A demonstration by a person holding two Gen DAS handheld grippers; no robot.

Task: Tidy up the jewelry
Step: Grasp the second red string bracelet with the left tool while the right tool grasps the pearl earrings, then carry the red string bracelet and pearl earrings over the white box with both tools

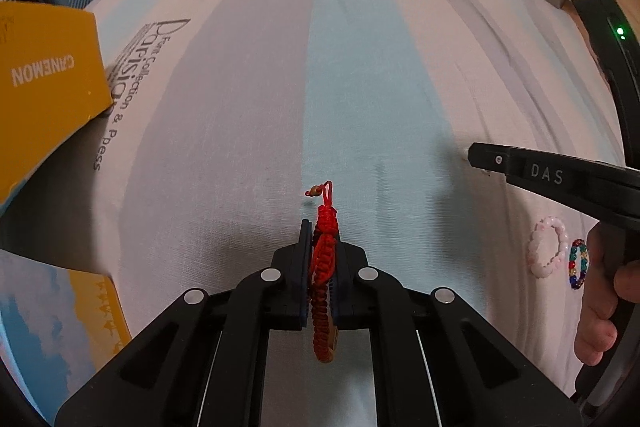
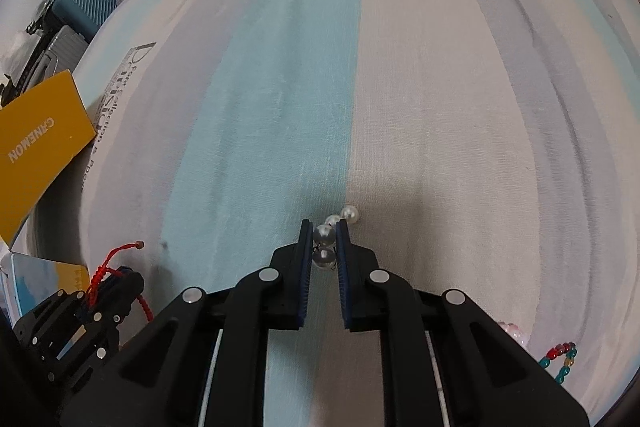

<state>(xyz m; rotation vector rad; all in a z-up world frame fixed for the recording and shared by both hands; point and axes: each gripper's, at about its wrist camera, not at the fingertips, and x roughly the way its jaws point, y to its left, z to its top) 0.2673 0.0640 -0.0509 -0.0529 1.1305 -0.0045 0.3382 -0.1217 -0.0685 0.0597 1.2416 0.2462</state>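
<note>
The left gripper [image 1: 323, 227] is clamped on a red braided cord bracelet [image 1: 325, 267] at lower centre of the left wrist view. Only that view shows the pink bead bracelet [image 1: 547, 247] whole, at right. The right wrist view alone shows the right gripper [image 2: 325, 227] pinching a pearl bead strand [image 2: 325, 245] above the striped bedsheet [image 2: 400, 87].
</note>
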